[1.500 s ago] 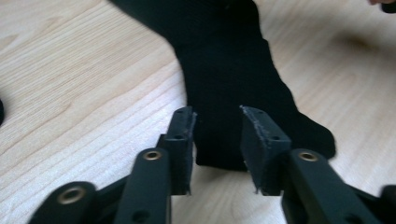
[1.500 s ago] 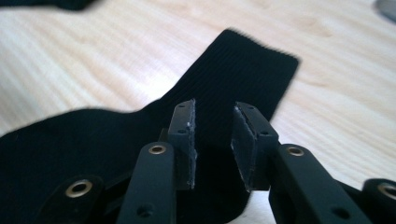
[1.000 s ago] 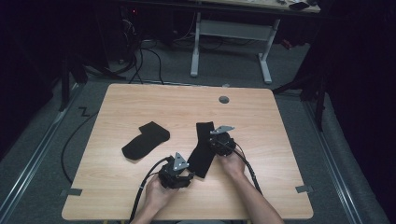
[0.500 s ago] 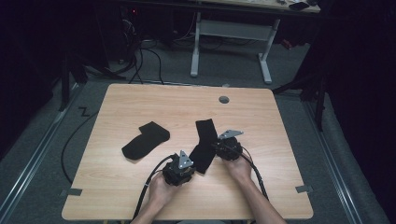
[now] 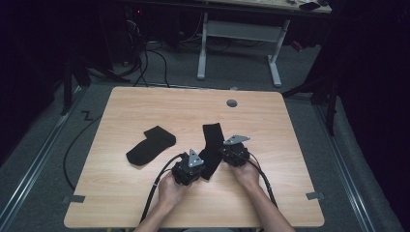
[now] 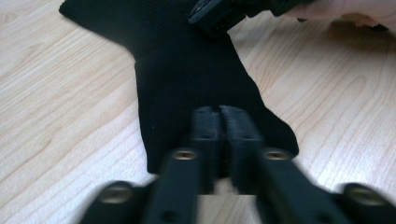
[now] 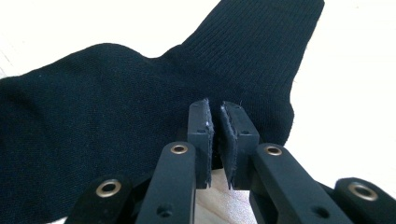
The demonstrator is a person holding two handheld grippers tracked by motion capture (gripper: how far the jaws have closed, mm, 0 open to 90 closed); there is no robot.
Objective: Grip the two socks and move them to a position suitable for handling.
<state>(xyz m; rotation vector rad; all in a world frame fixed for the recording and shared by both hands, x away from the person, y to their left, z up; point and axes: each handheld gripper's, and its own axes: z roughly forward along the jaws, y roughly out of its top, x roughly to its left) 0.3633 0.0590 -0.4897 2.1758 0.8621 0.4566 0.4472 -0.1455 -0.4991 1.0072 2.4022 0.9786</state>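
Observation:
A black sock [image 5: 211, 141] lies lengthwise near the middle of the wooden table [image 5: 270, 130], held by both grippers. My left gripper [image 5: 200, 168] is shut on its near end; in the left gripper view the jaws [image 6: 220, 114] meet on the sock [image 6: 187, 74]. At the sock's right edge, my right gripper [image 5: 221, 152] has its jaws [image 7: 215, 112] pinched on the sock [image 7: 116, 107], a thin slit between the pads. A second black sock [image 5: 151, 145] lies flat to the left, apart from both grippers.
A round grommet hole [image 5: 232, 103] sits near the table's far edge. Cables trail from both grippers toward the near edge. The other gripper [image 6: 219, 11] and a hand [image 6: 345, 9] appear beyond the sock in the left gripper view. Desk legs stand on the floor beyond.
My left gripper has moved forward and right onto the sock's near end. The right gripper has shifted slightly toward the person with the sock.

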